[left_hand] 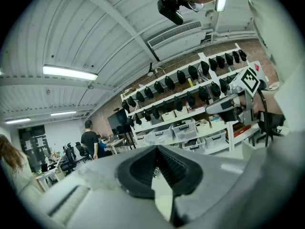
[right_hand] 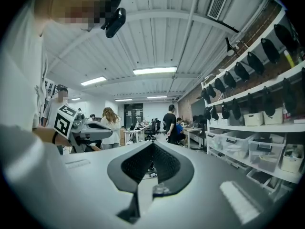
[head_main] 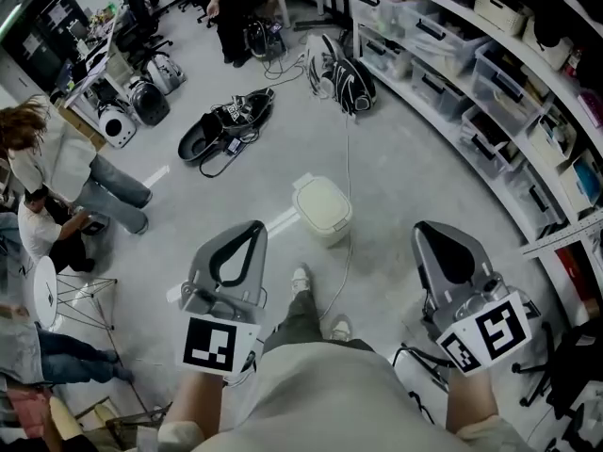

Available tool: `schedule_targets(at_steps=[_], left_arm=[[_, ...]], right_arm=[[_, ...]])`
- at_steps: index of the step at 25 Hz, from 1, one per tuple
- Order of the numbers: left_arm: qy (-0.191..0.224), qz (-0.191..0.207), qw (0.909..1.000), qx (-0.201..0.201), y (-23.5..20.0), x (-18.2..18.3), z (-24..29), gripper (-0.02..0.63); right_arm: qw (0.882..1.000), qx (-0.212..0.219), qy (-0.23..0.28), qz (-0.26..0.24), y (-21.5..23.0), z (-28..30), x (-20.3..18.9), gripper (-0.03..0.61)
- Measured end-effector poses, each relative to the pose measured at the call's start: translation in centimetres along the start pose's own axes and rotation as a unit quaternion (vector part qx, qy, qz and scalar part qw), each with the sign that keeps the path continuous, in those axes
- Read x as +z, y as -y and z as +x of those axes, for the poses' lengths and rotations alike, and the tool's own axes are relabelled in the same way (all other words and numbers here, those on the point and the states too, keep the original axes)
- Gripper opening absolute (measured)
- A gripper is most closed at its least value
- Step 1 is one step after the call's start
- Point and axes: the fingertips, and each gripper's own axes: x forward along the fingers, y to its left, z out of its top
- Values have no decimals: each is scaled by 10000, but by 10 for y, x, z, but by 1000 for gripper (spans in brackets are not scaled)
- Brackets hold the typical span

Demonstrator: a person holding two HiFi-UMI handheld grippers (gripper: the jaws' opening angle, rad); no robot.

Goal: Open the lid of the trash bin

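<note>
A small cream trash bin stands on the grey floor ahead of my feet, its lid down. Both grippers are held low in front of me, short of the bin and apart from it. The left gripper is below and left of the bin, jaws shut with nothing between them. The right gripper is off to the bin's right, also shut and empty. The gripper views look out level across the room: the left gripper and right gripper show closed tips, and the bin is not in either view.
A white cable runs over the floor past the bin. Black bags and a backpack lie farther off. Shelves with storage boxes curve along the right. People and a stool are at the left.
</note>
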Motion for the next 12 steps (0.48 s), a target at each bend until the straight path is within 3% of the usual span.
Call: schedule_targets(at_steps=[12], left_arm=[[40, -68, 9998, -178, -59, -15, 60, 3]], right_arm=[[9996, -155, -247, 56, 19, 79, -8, 3]])
